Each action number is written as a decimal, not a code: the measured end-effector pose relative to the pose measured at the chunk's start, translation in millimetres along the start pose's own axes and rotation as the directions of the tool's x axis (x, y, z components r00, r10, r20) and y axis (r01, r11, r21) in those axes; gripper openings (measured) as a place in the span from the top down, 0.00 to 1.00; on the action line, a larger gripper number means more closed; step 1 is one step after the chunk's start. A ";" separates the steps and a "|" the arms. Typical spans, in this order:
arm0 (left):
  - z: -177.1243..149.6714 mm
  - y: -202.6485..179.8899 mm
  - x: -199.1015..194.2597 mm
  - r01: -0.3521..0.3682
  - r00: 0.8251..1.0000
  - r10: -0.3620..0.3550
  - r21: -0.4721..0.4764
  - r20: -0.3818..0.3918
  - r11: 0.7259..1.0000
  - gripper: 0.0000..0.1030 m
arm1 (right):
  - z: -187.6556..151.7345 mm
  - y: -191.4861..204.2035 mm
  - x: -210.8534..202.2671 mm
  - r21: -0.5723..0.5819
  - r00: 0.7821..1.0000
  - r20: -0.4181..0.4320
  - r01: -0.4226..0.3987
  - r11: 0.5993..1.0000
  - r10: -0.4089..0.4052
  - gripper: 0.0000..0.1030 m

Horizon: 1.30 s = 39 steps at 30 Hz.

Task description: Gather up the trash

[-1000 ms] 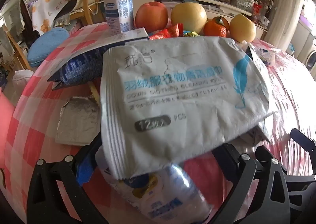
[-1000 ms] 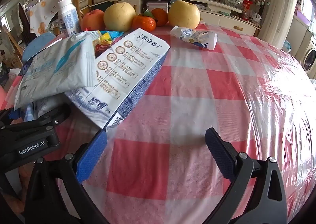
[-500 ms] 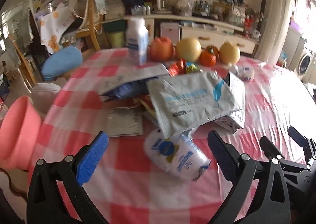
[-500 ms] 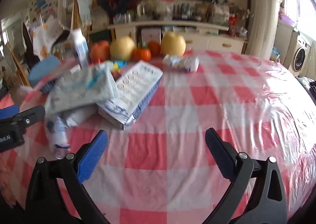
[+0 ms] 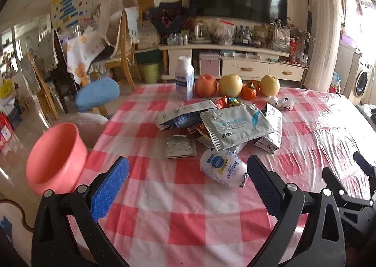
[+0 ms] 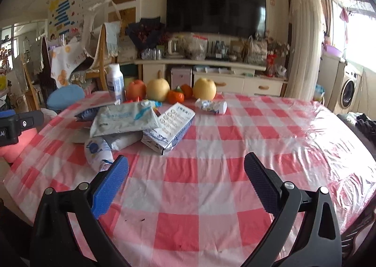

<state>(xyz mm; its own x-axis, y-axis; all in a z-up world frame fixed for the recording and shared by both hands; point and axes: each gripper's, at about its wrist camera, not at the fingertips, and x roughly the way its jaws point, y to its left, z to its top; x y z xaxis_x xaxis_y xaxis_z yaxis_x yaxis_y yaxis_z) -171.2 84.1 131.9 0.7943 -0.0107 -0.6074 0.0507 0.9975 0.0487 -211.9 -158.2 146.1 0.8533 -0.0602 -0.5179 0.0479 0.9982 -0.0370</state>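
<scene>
A heap of trash lies on the red-checked table (image 5: 183,198): a grey wipes packet (image 5: 237,125) on top, a blue-and-white carton (image 6: 170,125), a flattened dark blue pack (image 5: 183,115), a foil sachet (image 5: 180,146), and a crushed white bottle (image 5: 223,168) at the near side. Another crushed bottle (image 6: 211,105) lies apart, near the fruit. My left gripper (image 5: 188,182) is open, held back above the table's near edge, just short of the crushed bottle. My right gripper (image 6: 186,180) is open over bare cloth, right of the heap. Neither holds anything.
A pink bin (image 5: 55,161) stands off the table's left edge. An upright white bottle (image 5: 185,81), an apple (image 5: 205,85), pears (image 5: 230,85) and oranges (image 5: 249,92) line the far edge. Chairs (image 5: 117,55) stand at the back left, a TV cabinet (image 5: 235,62) behind.
Both grippers have pulled back and up from the heap. The wipes packet, close over the left jaws a second ago, now lies on the pile. The pink bin has come into view.
</scene>
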 end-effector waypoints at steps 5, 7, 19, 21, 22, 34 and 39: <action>-7.2 5.9 -22.7 0.015 0.998 -0.015 0.001 0.059 1.000 0.04 | -1.8 -1.9 -29.3 -0.004 0.996 0.090 0.029 1.000 -0.028 0.04; -10.2 7.9 -30.5 0.019 0.997 -0.019 -0.002 0.075 1.000 0.04 | -2.7 -1.6 -40.0 -0.005 0.991 0.128 0.035 0.999 -0.034 0.04; -21.5 19.0 -48.8 0.009 0.994 -0.007 -0.018 0.110 1.000 0.04 | -7.0 -1.4 -63.5 0.004 0.975 0.214 0.056 0.998 -0.056 0.04; -22.2 19.4 -49.6 0.006 0.994 -0.004 -0.020 0.110 1.000 0.04 | -7.3 -1.1 -63.4 0.005 0.975 0.215 0.060 0.998 -0.059 0.04; -22.7 20.3 -50.0 0.005 0.994 -0.002 -0.021 0.111 1.000 0.04 | -7.7 -0.7 -63.3 0.003 0.975 0.215 0.064 0.998 -0.063 0.04; -23.6 25.1 -50.4 -0.004 0.993 0.007 -0.022 0.116 1.000 0.04 | -9.0 -0.1 -55.2 -0.003 0.985 0.168 0.048 0.999 -0.047 0.04; -25.7 27.3 -51.4 -0.012 0.991 0.016 -0.032 0.135 0.999 0.04 | -8.8 -2.4 -53.3 0.008 0.986 0.160 0.040 0.999 -0.040 0.04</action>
<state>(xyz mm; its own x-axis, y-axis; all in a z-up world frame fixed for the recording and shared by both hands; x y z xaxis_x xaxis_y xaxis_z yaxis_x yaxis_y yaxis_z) -226.2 113.7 144.1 0.8696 -0.0041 -0.4937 0.0221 0.9993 0.0307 -262.1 -157.5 166.2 0.9227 -0.0986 -0.3726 0.0858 0.9950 -0.0509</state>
